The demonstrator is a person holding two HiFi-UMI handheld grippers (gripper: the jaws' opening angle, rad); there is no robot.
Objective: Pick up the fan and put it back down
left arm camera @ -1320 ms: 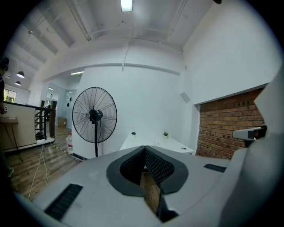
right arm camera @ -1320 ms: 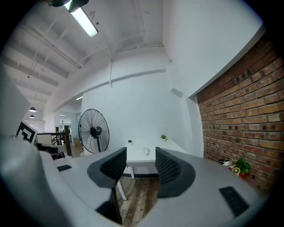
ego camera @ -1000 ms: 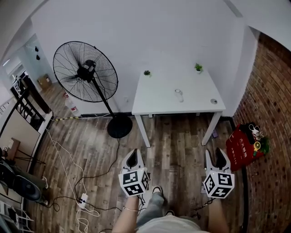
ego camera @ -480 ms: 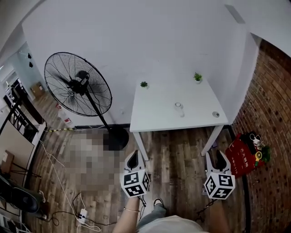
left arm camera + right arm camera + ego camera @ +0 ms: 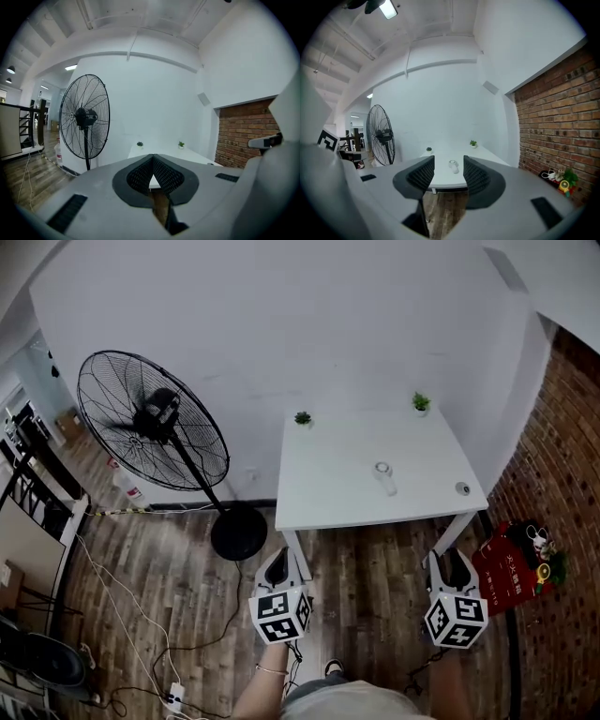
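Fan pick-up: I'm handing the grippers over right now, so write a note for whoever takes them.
Left gripper: jaws together, empty. Right gripper: jaws apart, empty. Both are held low in front of the white table.
The pedestal fan stands upright on the wood floor, left of the table, untouched.
Done: nothing visible.
To do: walk to the fan, grip it, lift it, set it back down.

Head view looks steeply down; both gripper views face forward, apparently from low, all sharing fan [image 5: 153, 420] and table [image 5: 337, 479].
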